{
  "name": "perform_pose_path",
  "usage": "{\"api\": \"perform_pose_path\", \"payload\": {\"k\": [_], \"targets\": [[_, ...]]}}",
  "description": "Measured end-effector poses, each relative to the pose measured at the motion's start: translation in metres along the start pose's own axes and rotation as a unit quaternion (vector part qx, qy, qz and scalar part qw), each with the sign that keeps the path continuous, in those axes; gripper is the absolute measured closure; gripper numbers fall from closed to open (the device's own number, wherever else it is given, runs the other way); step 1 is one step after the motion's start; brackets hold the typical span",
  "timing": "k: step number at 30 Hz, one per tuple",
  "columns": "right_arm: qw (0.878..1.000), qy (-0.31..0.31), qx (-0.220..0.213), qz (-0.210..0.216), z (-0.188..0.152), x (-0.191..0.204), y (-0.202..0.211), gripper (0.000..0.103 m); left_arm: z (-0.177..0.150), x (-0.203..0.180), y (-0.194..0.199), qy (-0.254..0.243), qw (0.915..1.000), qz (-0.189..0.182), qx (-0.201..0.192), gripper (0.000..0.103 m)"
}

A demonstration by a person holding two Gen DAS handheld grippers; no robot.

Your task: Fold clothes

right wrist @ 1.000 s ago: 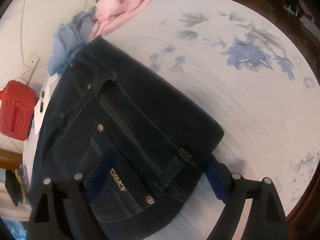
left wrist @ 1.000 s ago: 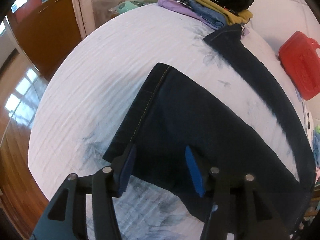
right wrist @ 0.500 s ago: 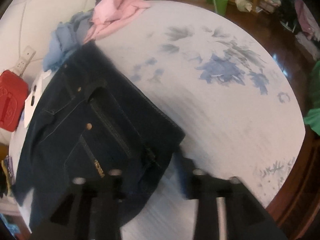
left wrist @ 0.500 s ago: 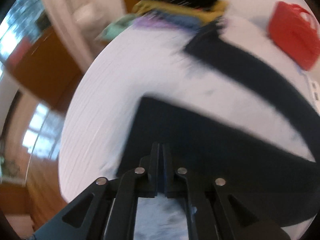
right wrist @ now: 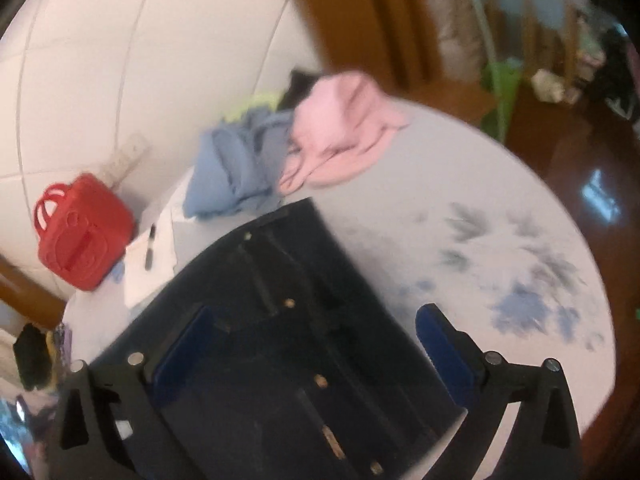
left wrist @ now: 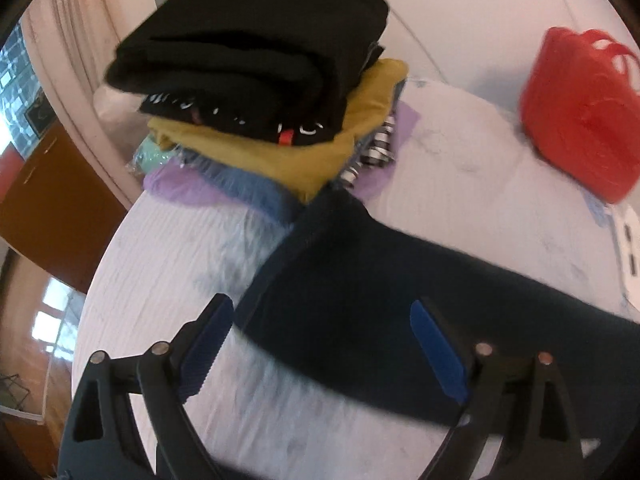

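Gaping wide again, the left tool (left wrist: 322,322) has let go of the jeans (left wrist: 360,292) it pinched half a second ago; their dark legs now lie folded on the bed (left wrist: 168,248) between and ahead of its fingers. The right tool (right wrist: 312,330) has also spread wide, the waistband and rivets of the jeans (right wrist: 288,344) lying between its fingers. One stack of folded clothes (left wrist: 256,92) sits ahead of the left tool, one red bag (left wrist: 580,116) ahead to its right. Ahead of the right tool lie one blue garment (right wrist: 236,168) and one pink garment (right wrist: 344,128).
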State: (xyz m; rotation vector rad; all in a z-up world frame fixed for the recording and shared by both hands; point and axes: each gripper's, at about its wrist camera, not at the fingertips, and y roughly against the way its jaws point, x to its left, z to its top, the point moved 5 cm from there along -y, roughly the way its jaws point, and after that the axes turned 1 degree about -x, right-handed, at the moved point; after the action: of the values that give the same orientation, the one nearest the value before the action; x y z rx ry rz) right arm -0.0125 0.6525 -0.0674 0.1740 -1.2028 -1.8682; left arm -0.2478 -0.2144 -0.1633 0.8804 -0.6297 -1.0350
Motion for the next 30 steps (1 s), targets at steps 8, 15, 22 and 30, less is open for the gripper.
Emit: {"api": "perform_pose_path", "payload": {"k": [8, 15, 22, 30], "targets": [[0.998, 0.011, 0.064, 0.001, 0.07, 0.034, -0.106, 0.0, 0.016, -0.009, -0.068, -0.024, 0.9989, 0.025, 0.031, 0.012], [0.99, 0.001, 0.139, -0.01, 0.088, 0.038, -0.183, 0.0, 0.026, -0.01, -0.09, -0.016, 0.9994, 0.019, 0.024, 0.01], [0.995, 0.02, 0.1, 0.018, 0.065, 0.039, -0.144, 0.038, 0.023, -0.012, -0.08, 0.018, 0.9989, -0.033, 0.027, 0.093], [0.996, 0.042, 0.056, 0.049, 0.038, 0.04, -0.099, 0.077, 0.007, 0.016, 0.035, 0.0, 0.9952, -0.07, -0.069, 0.097]]}}
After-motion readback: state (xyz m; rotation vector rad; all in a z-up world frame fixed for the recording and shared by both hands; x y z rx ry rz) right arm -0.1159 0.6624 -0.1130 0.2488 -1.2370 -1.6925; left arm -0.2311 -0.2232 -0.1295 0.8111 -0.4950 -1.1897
